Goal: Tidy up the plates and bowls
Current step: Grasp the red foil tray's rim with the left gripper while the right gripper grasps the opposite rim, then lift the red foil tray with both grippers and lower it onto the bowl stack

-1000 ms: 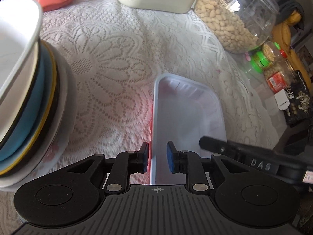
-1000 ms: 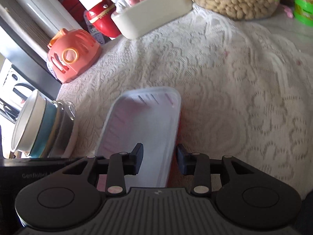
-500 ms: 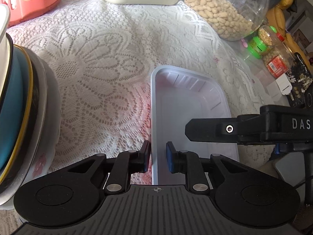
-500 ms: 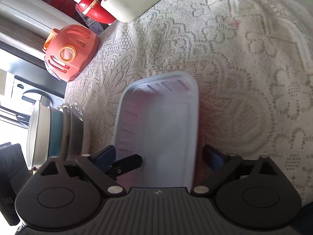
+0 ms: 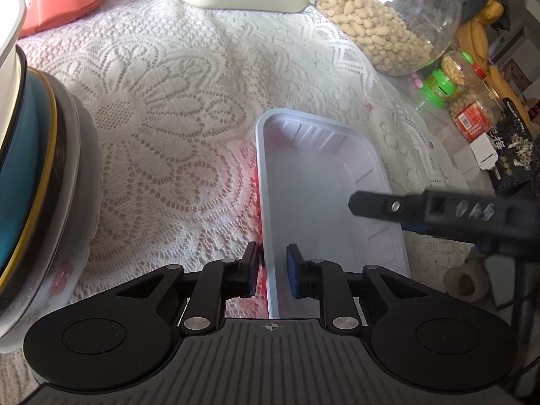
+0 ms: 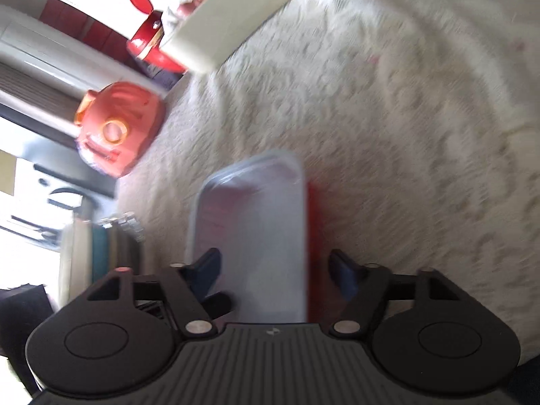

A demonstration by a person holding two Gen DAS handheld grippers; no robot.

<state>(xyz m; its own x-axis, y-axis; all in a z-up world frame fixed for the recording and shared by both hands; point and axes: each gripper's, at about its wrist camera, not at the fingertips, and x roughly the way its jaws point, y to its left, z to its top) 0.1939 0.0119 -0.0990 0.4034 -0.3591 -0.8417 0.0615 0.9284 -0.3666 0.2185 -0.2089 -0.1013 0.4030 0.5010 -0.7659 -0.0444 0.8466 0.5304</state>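
Right tool [image 6: 275, 275] has spread wide since a second ago, straddling the white plastic tray [image 5: 324, 202]. Left tool [image 5: 272, 270] pinches its left rim. One-sided grip; I expect tilt, slip.

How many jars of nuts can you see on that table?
3. A big round peanut jar stands at the far right; a green-lidded jar lies just beyond it; a red-labelled jar sits nearer. Others may be hidden.
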